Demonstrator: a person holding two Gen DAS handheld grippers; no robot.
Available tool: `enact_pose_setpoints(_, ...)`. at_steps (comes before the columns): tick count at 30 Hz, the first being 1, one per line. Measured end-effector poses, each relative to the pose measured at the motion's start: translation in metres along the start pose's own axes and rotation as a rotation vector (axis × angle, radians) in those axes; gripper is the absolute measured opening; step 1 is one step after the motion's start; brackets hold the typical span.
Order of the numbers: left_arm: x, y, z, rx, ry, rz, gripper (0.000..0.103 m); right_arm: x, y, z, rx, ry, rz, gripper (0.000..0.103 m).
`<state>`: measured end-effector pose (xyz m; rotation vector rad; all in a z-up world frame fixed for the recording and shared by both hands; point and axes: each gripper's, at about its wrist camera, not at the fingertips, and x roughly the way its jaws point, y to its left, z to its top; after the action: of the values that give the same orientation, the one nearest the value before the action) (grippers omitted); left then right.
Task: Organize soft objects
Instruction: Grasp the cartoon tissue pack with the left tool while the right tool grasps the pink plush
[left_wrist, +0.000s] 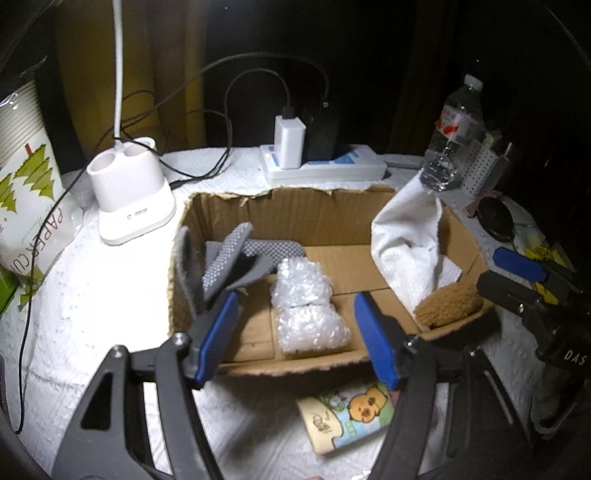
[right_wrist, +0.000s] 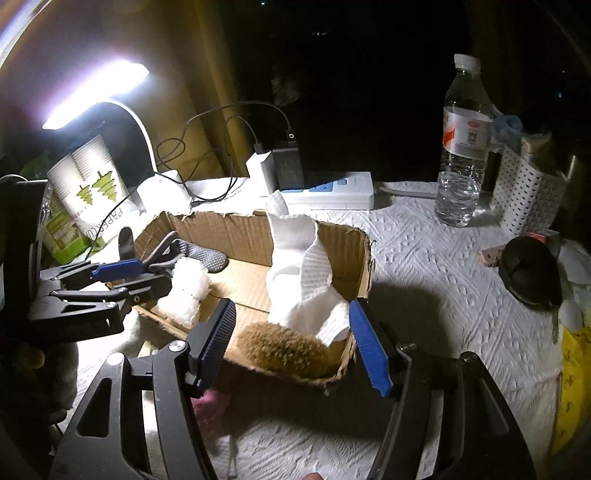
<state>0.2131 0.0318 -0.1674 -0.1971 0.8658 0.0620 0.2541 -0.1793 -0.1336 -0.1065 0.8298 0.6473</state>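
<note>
Cardboard box (left_wrist: 288, 210), open-topped with torn flaps, sits mid-surface and serves as my collecting bin, which is why the soft things are gathered inside it rather than spread about. Surface (right_wrist: 443, 266), covered in embossed white paper towelling, is lit by one desk lamp (right_wrist: 96, 88) at the left; the room beyond is dark, with a yellowish curtain behind.

White cloth (right_wrist: 299, 280) stands crumpled against the box's right wall, half draped over the rim, so I judge it dropped in, not folded. Bubble wrap bundle (left_wrist: 310, 306) lies on the box floor near the middle. Grey dotted glove (left_wrist: 236, 258) leans in the left rear corner, its cuff propped against the wall. Brown plush piece (right_wrist: 288, 350) rests in the near right corner, touching the cloth.

Left gripper (left_wrist: 295, 332) hovers above the near rim with its jaws spread and nothing between them; the glove's edge lies just beside the left pad, and I cannot tell whether it touches. Right gripper (right_wrist: 291, 343) likewise stands wide apart over the plush corner, empty.

Outside the box, a cartoon-printed packet (left_wrist: 347, 417) lies just before the near wall; I take it as a possible next item. Behind stand a water bottle (right_wrist: 461, 147), power strip (left_wrist: 325, 166) and paper-cup sleeve (left_wrist: 26, 177).
</note>
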Motion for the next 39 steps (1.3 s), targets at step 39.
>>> enact_pose_setpoints(39, -0.038, 0.051, -0.071, -0.048, 0.012, -0.041, 0.068, 0.017, 0.072, -0.054, 0.01, 0.139, 0.006, 0.067)
